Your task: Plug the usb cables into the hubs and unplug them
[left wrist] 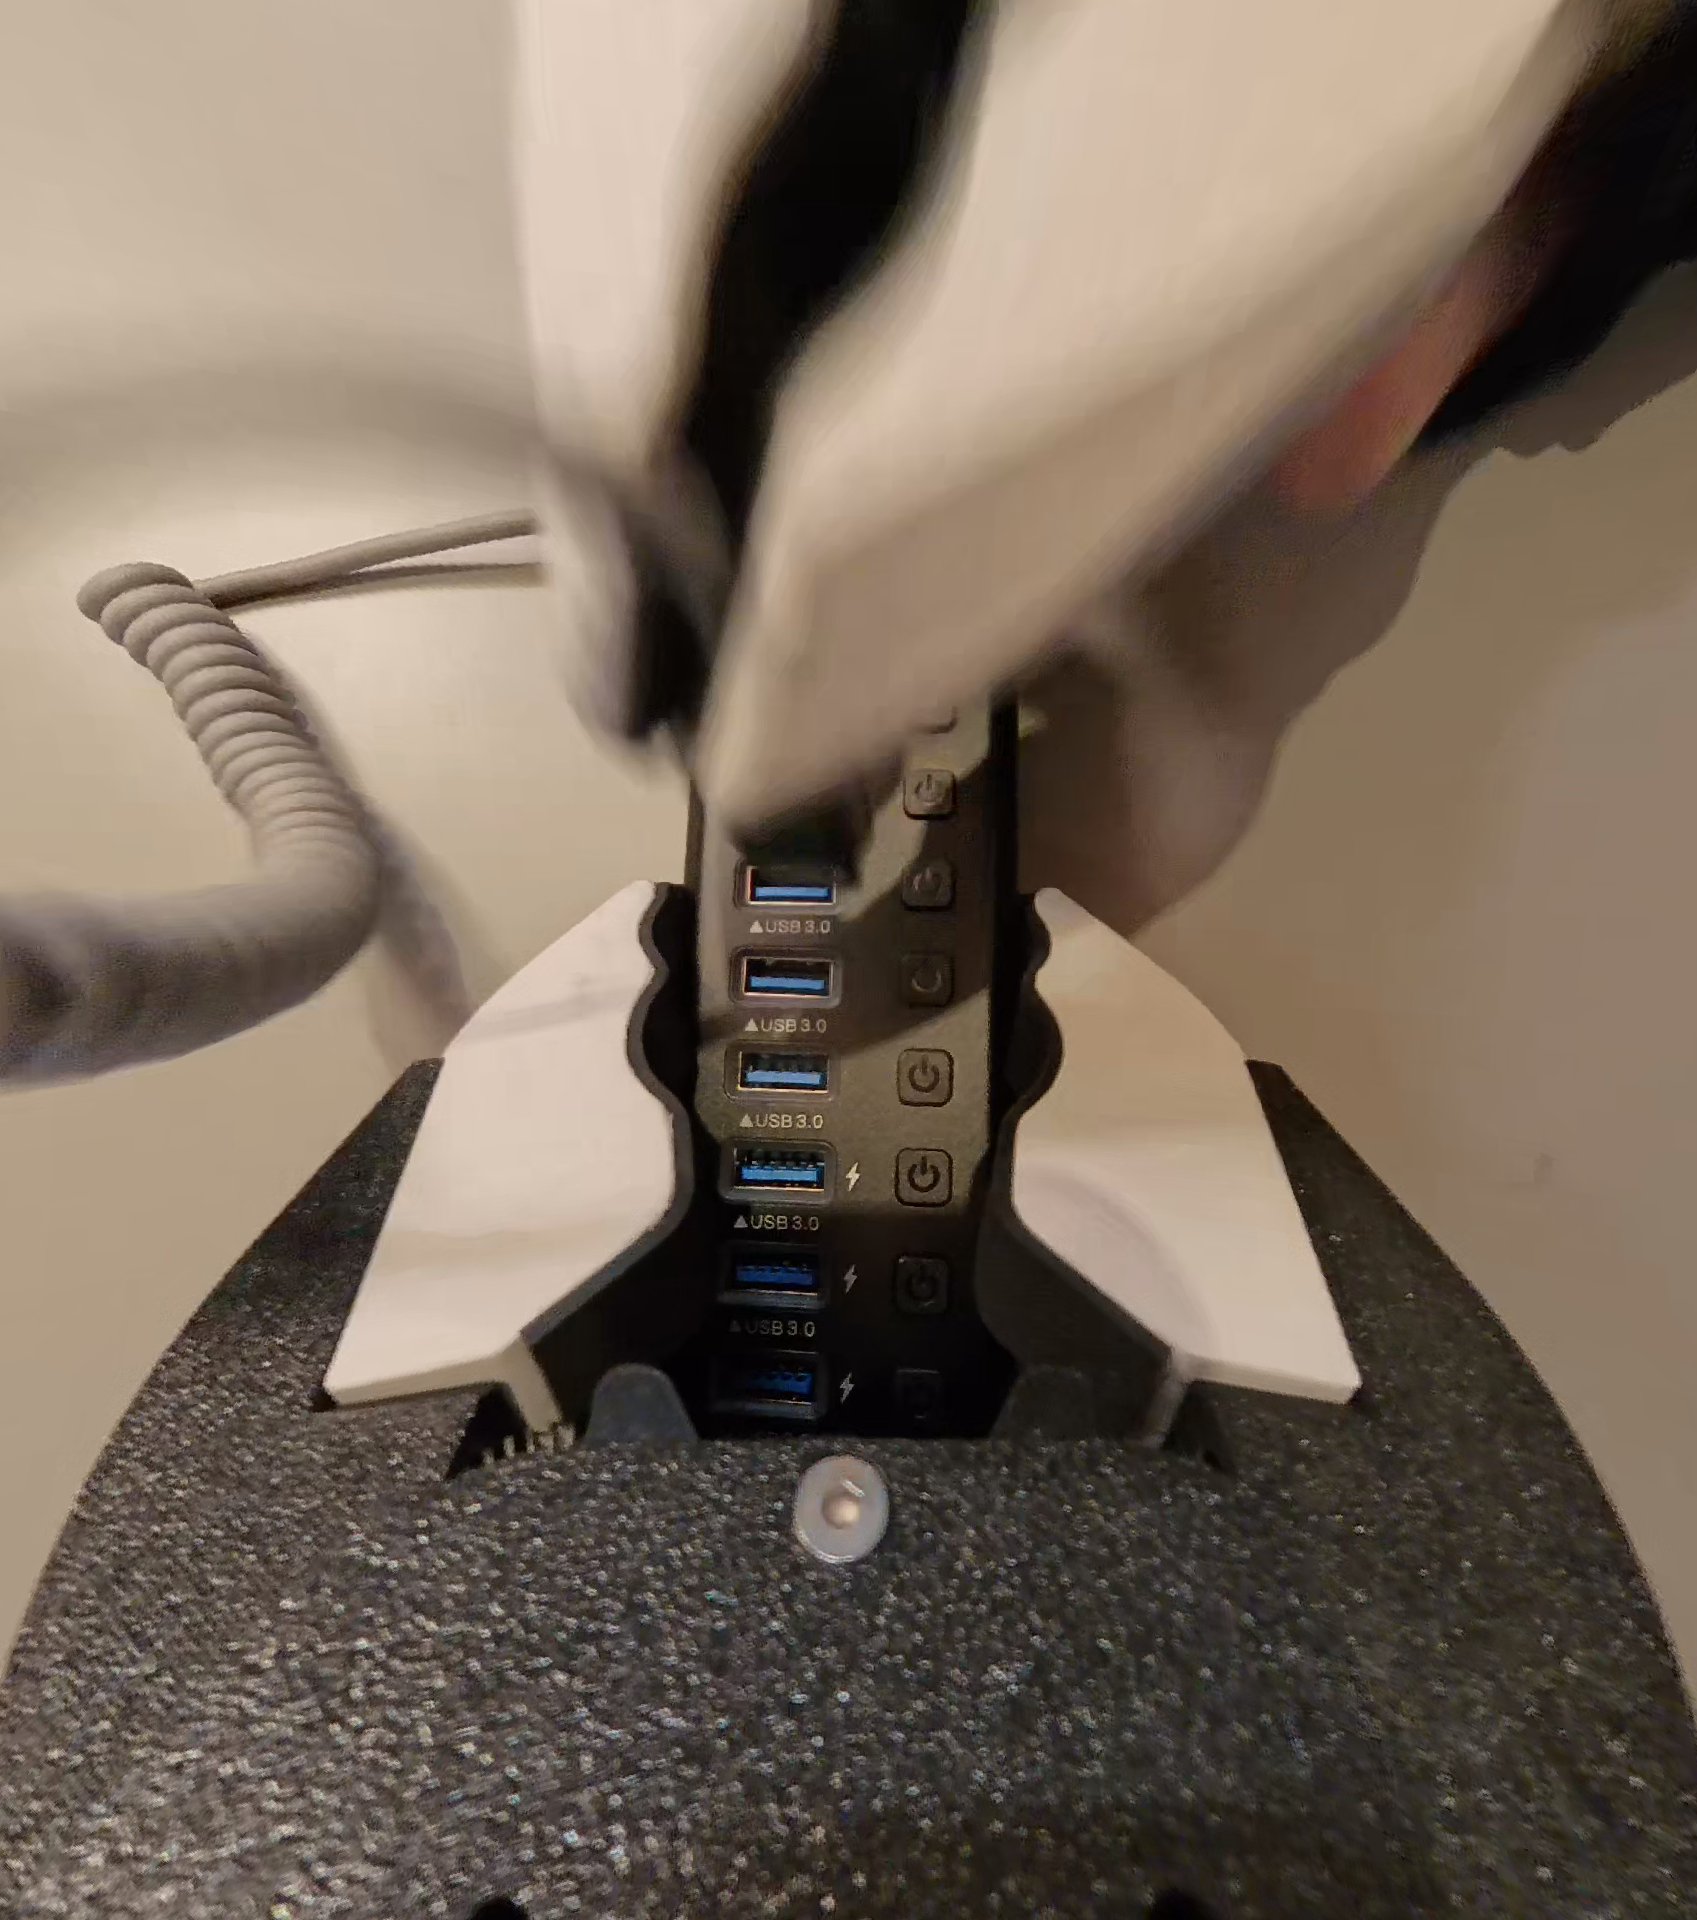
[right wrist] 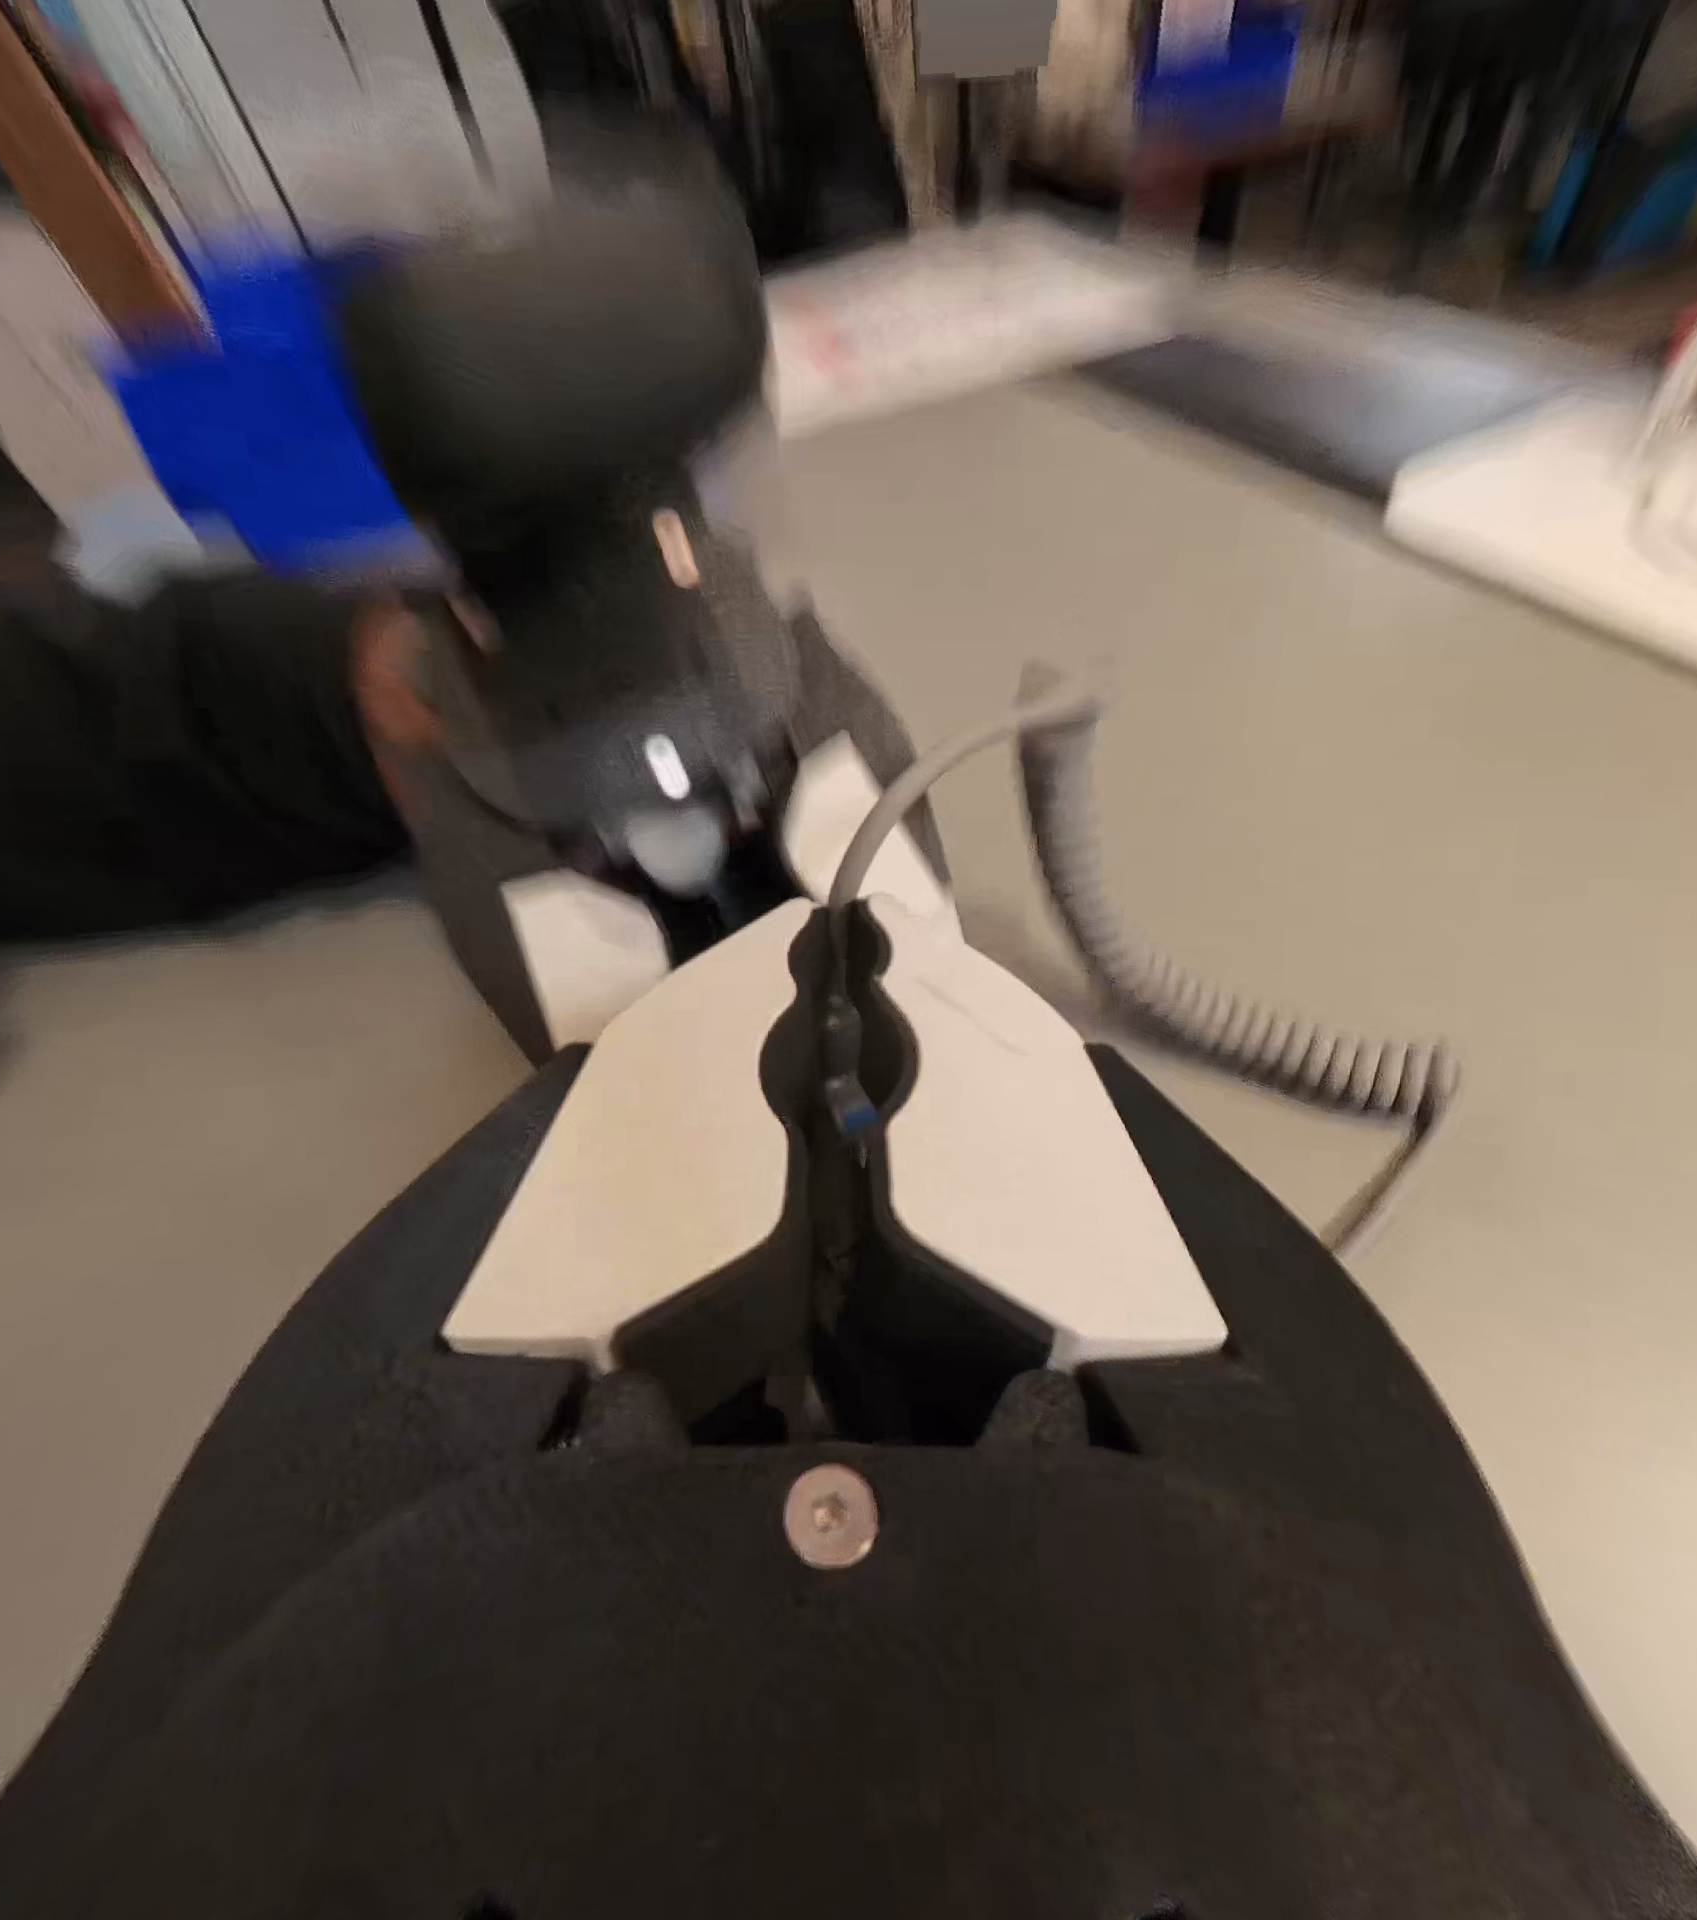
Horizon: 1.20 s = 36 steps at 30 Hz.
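Note:
In the left wrist view my left gripper (left wrist: 849, 904) is shut on a black USB hub (left wrist: 854, 1132), gripping its two long sides. The hub has a row of blue ports and a row of power buttons, and the near ports are empty. My right gripper (left wrist: 771, 790) is blurred and comes down over the hub's far end, hiding the ports there. In the right wrist view my right gripper (right wrist: 844, 914) is shut on a dark USB plug (right wrist: 842, 1049). Its grey cable (right wrist: 1187, 997) has a coiled stretch and trails to the right. The coil also shows in the left wrist view (left wrist: 231, 748).
Everything sits on a beige table (right wrist: 1239, 727). In the right wrist view the left gripper (right wrist: 719, 883) and a person's black sleeve (right wrist: 96, 748) fill the left side. A white box (right wrist: 1550, 540) and a dark mat (right wrist: 1343, 416) lie at the back right.

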Each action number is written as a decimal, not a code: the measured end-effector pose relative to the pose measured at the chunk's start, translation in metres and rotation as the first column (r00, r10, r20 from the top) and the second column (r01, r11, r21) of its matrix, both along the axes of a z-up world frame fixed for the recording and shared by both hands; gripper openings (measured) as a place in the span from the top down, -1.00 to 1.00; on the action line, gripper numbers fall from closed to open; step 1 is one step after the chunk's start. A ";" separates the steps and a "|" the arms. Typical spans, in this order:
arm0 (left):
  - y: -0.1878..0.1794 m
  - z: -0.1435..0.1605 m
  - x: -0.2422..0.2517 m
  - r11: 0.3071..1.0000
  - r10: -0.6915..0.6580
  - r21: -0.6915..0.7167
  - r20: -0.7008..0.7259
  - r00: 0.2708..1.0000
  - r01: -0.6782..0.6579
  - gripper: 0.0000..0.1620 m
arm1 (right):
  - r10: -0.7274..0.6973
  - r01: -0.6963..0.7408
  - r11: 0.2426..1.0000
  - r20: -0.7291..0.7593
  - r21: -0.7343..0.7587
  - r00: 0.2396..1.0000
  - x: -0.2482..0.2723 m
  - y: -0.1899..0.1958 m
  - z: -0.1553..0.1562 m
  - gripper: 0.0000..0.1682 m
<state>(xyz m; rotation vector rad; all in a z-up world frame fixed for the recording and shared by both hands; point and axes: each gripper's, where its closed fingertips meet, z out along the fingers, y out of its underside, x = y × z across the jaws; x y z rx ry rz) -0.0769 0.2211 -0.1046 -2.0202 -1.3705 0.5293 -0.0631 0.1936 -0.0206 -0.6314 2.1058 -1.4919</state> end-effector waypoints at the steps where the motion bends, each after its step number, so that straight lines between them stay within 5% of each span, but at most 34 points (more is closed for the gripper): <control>1: 0.000 0.000 0.000 1.000 0.000 0.000 0.000 1.000 0.000 0.25 | -0.034 0.036 0.998 0.052 -0.047 0.998 -0.009 -0.003 0.021 1.00; 3: 0.000 0.000 0.000 1.000 -0.001 -0.001 -0.001 1.000 0.001 0.25 | -0.207 0.207 0.978 -0.042 -0.014 0.977 -0.045 -0.020 0.015 0.98; 10: 0.000 0.001 0.001 1.000 -0.004 -0.014 -0.006 1.000 0.004 0.25 | -0.230 0.229 0.973 -0.037 -0.040 0.972 -0.074 -0.001 0.031 0.98; 18: 0.001 0.001 0.009 1.000 -0.001 -0.020 -0.007 1.000 0.001 0.26 | -0.296 0.312 0.948 -0.179 0.063 0.938 -0.107 0.010 0.013 0.98; 26: -0.002 0.001 0.013 1.000 0.007 -0.019 -0.005 1.000 -0.008 0.26 | -0.167 0.300 0.879 -0.350 0.371 0.922 -0.104 0.025 -0.053 0.97; 36: -0.008 0.001 0.021 1.000 0.016 -0.014 -0.003 1.000 -0.016 0.26 | -0.078 0.286 0.826 -0.404 0.485 0.911 -0.086 0.021 -0.075 0.77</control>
